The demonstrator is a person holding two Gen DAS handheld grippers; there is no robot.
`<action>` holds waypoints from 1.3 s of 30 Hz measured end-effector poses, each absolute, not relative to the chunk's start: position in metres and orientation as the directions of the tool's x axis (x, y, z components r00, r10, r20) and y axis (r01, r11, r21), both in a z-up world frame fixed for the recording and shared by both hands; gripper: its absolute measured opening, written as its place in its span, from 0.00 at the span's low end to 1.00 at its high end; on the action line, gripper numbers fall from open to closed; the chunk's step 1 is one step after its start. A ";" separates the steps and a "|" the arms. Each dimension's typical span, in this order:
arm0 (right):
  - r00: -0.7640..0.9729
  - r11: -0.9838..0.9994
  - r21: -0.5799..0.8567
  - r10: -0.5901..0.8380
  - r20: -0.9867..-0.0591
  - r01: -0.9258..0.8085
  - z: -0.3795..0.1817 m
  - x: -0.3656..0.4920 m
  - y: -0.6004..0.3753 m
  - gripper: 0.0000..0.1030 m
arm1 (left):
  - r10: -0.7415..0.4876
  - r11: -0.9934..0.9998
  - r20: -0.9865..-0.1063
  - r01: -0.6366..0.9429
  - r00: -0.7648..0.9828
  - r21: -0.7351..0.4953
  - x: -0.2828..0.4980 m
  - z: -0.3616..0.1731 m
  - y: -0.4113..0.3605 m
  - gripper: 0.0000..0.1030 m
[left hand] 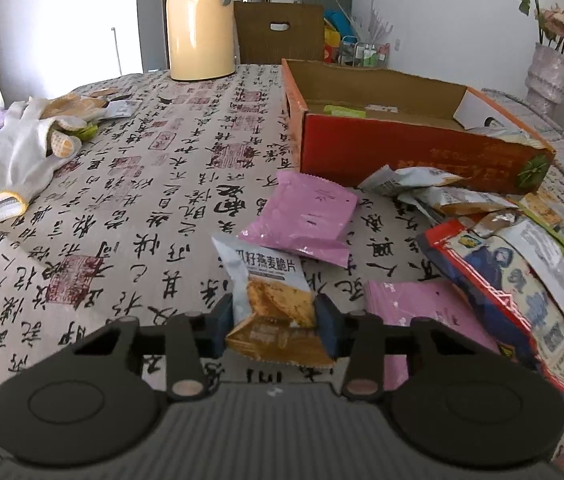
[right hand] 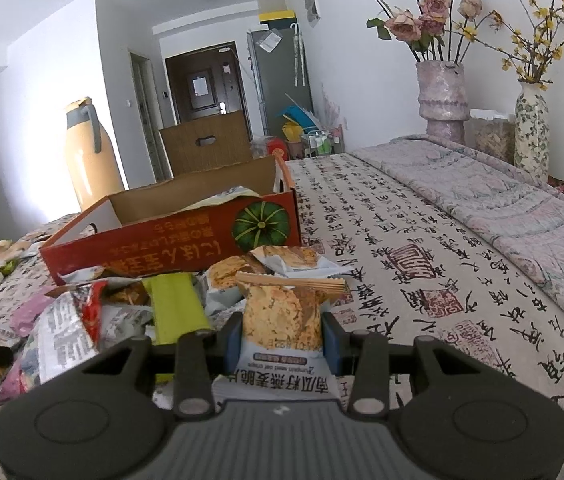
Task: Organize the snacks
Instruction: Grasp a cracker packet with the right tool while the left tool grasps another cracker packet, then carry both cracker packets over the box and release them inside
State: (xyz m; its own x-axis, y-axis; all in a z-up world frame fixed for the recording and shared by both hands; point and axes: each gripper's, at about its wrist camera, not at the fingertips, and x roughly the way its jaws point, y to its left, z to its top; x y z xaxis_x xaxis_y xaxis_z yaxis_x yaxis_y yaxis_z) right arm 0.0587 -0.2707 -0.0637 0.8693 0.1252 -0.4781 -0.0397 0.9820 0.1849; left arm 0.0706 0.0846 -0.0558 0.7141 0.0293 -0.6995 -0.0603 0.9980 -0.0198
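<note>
Blue pads of the left tool [left hand: 275, 322] pressed both sides of a grey snack packet [left hand: 269, 280], the packet standing upright between them above the counter [left hand: 121, 216]. No earlier view was supplied, so only the clamped state was recorded. Behind that packet lay a pink packet [left hand: 306, 216], flat on the printed cloth, with a second pink packet [left hand: 414, 312] to the right of the tool. A heap of mixed packets [left hand: 522, 264] lay further right, touching the front wall of the red cardboard box [left hand: 402, 148]. The box stood open at the top — a green packet [left hand: 344, 111] was visible inside it near the far wall.

The right tool [right hand: 284, 338] was clamped on an oat-crisp packet [right hand: 282, 312] of the same kind, its printed end toward the camera and its sealed edge pointing away. Ahead of it, a lime-green packet [right hand: 175, 304] and other packets lay just in front of the box [right hand: 169, 240], on the side bearing a pumpkin picture.

White work gloves [left hand: 25, 148] lay at the left edge of the counter, well apart from the snacks. A yellow flask [left hand: 199, 28] stood at the far edge — two vases of flowers [right hand: 442, 92] stood at the far right.
</note>
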 end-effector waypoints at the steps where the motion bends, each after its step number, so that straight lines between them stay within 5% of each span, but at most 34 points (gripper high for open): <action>1: 0.870 0.982 0.185 0.127 -0.476 -0.042 -0.063 0.058 -0.270 0.38 | 0.026 0.998 -0.698 -0.060 0.716 -0.025 0.069 -0.055 0.085 0.31; 2: 0.871 0.982 0.185 0.128 -0.475 -0.043 -0.063 0.057 -0.270 0.38 | 0.021 0.998 -0.700 -0.059 0.714 -0.030 0.068 -0.054 0.086 0.20; 9: 0.875 0.982 0.183 0.130 -0.466 -0.049 -0.060 0.050 -0.269 0.38 | 0.016 0.998 -0.683 -0.055 0.730 -0.036 0.060 -0.049 0.086 0.15; 39: 0.906 0.983 0.140 0.165 -0.390 -0.119 -0.032 0.071 -0.253 0.38 | -0.050 0.998 -0.519 0.023 0.853 -0.057 0.081 0.010 0.051 0.13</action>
